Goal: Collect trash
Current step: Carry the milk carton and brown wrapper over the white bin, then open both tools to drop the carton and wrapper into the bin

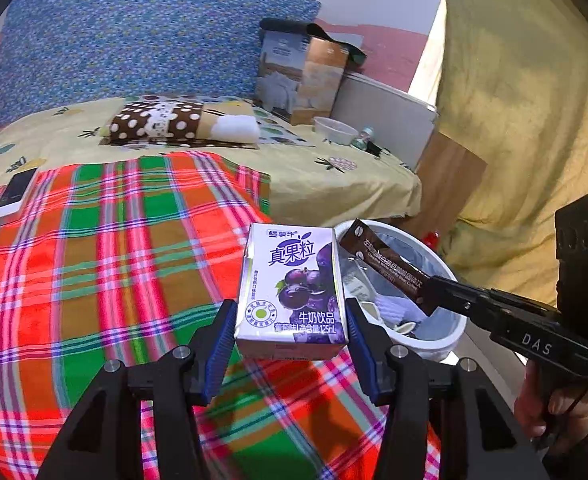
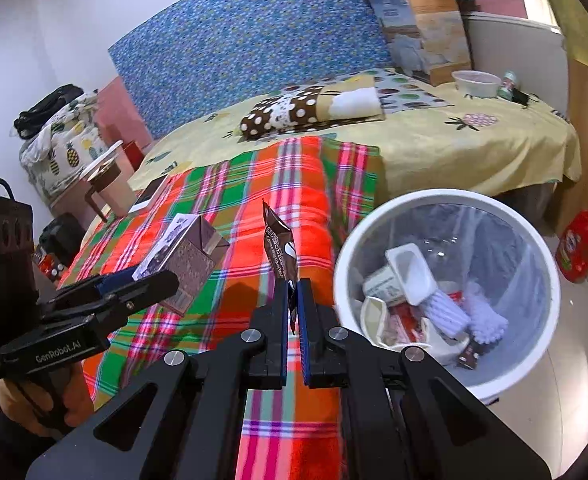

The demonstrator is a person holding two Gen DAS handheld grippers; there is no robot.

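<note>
Beside the bed [image 1: 333,184], carry both loads fully over the white waste bin [image 2: 549,280] before releasing: left hand-held gripper [image 1: 292,322] grasping the grape milk carton [image 1: 294,288], right hand-held gripper [image 2: 292,308] clenched on the coffee sachet [image 2: 278,248].

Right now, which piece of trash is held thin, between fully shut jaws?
The brown coffee sachet in the right gripper; the left gripper clamps the wide purple milk carton.

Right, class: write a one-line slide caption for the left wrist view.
Left gripper holds a purple milk carton above the plaid blanket, right gripper bringing a coffee sachet over the bin.
</note>
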